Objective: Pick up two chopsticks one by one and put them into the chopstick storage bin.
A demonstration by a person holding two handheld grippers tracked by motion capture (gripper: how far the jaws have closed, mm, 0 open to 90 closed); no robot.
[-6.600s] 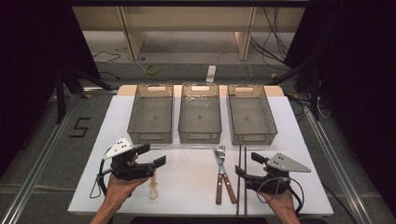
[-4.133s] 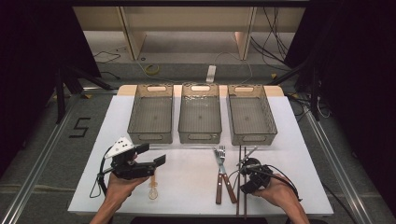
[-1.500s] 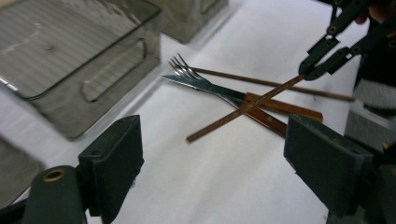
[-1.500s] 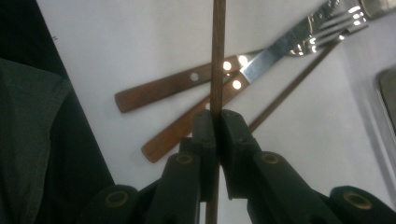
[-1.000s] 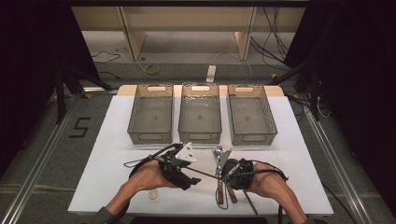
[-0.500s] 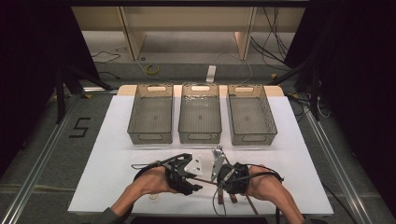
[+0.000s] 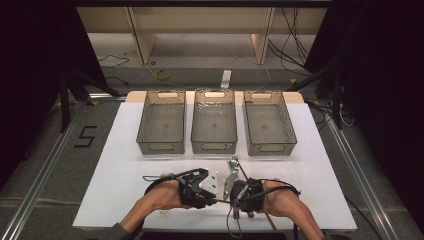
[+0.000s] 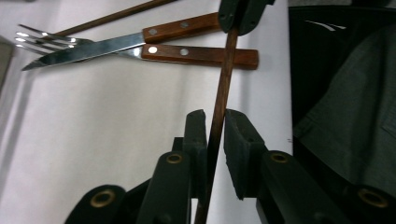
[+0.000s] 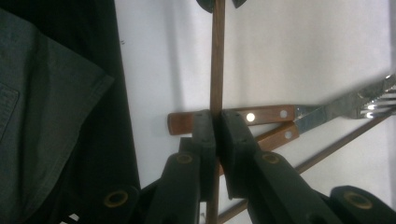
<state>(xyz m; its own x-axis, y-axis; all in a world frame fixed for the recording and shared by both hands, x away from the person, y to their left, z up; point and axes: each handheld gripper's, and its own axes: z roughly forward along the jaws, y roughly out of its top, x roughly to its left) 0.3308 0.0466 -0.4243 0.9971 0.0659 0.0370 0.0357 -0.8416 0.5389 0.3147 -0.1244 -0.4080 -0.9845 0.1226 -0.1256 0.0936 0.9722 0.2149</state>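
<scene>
- While the right gripper (image 9: 214, 133) has its jaws pinched tight on the thin brown stick (image 9: 217, 56), the left gripper (image 8: 214, 135) has jaws set narrowly on either side of it, with a sliver of gap on one side, so I cannot tell if it truly clamps.
- To hand it over well, I judge the left jaws should close fully before the right ones let go; release early and the stick may drop.
- Keep both grips square to the stick so it does not twist or bend.
- Held just above the white table (image 7: 125, 170) at its near edge, the stick spans the two grippers (image 7: 220, 200), its long axis running side to side across the person; I cannot tell which end is the tip.
- Beyond the jaws lie a wooden-handled knife (image 8: 93, 46) and fork (image 8: 196, 53), crossed, and a second stick (image 9: 345, 140).
- Farther off stand three grey bins (image 7: 214, 145), side by side.
</scene>
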